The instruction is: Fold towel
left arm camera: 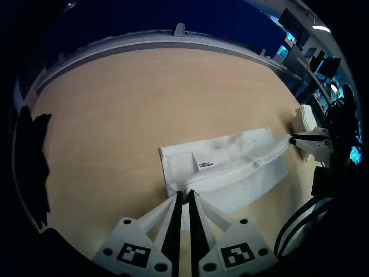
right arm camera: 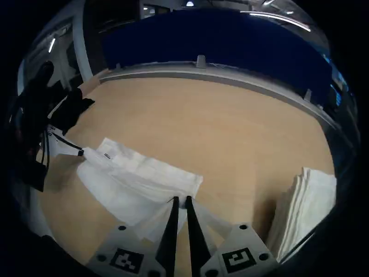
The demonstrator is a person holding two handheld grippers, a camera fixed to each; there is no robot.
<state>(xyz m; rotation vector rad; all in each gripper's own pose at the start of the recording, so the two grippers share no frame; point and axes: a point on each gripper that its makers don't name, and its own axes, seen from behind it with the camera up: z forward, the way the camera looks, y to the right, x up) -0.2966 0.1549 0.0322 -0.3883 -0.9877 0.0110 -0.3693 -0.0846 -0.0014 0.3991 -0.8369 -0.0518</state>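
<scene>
The left gripper (left arm camera: 183, 197), pinched narrow on one near corner of the towel (left arm camera: 230, 161), and the right gripper (right arm camera: 180, 202), closed likewise on the other, each hold an end of its long axis, so the far long edge lies straight ahead on the table (left arm camera: 115, 115).

- The left gripper (left arm camera: 183, 196) pinches the towel (left arm camera: 230, 166) at its near corner, fingers almost together.
- The towel lies partly folded on the table (left arm camera: 129, 106).
- The right gripper (left arm camera: 291, 140) grips its far end, beside a white stack (left arm camera: 306, 117).
</scene>
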